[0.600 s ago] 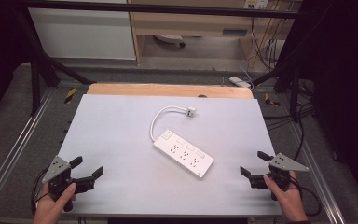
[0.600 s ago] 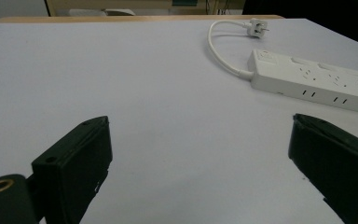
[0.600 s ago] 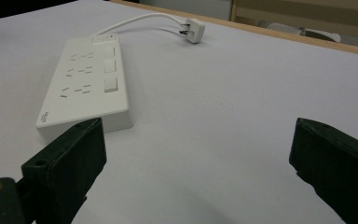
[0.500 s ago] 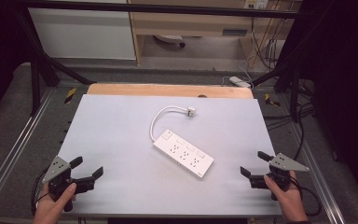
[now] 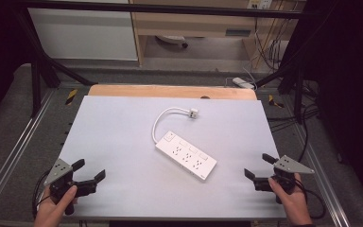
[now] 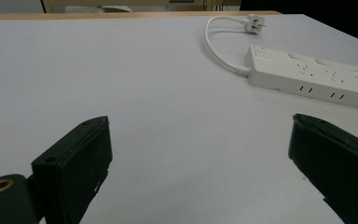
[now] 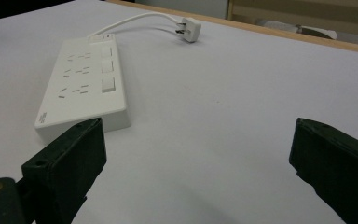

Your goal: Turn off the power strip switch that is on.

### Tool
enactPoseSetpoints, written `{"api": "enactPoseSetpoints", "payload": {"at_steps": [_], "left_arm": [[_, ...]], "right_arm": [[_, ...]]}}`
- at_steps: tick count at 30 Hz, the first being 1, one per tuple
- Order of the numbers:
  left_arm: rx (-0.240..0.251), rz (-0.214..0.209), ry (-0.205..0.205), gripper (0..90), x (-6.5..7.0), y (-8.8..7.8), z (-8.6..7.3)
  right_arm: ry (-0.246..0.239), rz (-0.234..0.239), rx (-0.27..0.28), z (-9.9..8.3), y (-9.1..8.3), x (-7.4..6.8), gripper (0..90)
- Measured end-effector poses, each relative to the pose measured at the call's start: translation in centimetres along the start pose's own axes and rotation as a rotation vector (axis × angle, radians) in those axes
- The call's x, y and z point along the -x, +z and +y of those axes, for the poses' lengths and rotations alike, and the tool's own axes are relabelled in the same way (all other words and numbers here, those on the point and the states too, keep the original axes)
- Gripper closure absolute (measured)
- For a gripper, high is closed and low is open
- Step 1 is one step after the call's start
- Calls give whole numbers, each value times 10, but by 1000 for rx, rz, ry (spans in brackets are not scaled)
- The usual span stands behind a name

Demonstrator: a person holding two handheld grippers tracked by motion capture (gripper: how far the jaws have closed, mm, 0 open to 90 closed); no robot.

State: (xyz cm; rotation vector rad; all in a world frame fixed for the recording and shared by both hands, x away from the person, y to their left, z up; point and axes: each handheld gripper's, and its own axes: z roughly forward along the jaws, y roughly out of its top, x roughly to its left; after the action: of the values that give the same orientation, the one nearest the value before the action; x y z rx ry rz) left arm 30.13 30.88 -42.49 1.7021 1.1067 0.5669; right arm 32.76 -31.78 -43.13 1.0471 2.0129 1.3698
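A: power strip (image 5: 185,155) lies flat mid-desk (image 5: 123,123), diagonal; its short cord (image 5: 159,120) loops off the far end of the strip, plug (image 5: 192,112) lying loose just beyond that loop.

B: grippers?

A: left gripper (image 5: 88,171) sits well off the strip's near-left side, jaws wide apart, holding nothing; right gripper (image 5: 259,165) is well off the strip's near-right end, jaws likewise spread and empty; both low by the desk's near edge.

B: how will it handle?

A: my read: rigid plastic shell, light to moderate, smooth so it may slide on the desk; not fragile; cord is stiff-ish but will trail and tug.

B: grip point?

A: across the strip's narrow width, on the long side walls near the middle; avoid the switches (image 7: 106,68) on top; the plug is small, pinch its body, not the prongs.
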Motion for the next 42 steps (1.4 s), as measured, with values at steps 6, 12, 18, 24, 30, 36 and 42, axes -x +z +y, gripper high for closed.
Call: {"api": "enactPoseSetpoints", "payload": {"at_steps": [6, 12, 18, 24, 30, 36, 42], "left_arm": [[-6, 0, 8, 61, 1, 0, 0], [-8, -1, 10, 61, 0, 1, -1], [-10, 0, 9, 61, 0, 1, -1], [-17, 1, 17, 61, 0, 2, -1], [-20, -8, 13, 61, 2, 2, -2], [-24, -12, 7, 61, 2, 3, -2], [-30, -25, 11, 62, 3, 3, -2]], "right_arm": [[6, 4, 26, 4, -4, -2, 44], [2, -8, 57, 11, -10, -8, 43], [2, -18, 102, 26, -14, -16, 38], [4, -6, 133, 36, -17, -22, 37], [8, -3, 149, 50, -19, -30, 34], [19, -5, 149, 61, -14, -39, 24], [21, -5, 133, 72, -1, -46, 32]]}}
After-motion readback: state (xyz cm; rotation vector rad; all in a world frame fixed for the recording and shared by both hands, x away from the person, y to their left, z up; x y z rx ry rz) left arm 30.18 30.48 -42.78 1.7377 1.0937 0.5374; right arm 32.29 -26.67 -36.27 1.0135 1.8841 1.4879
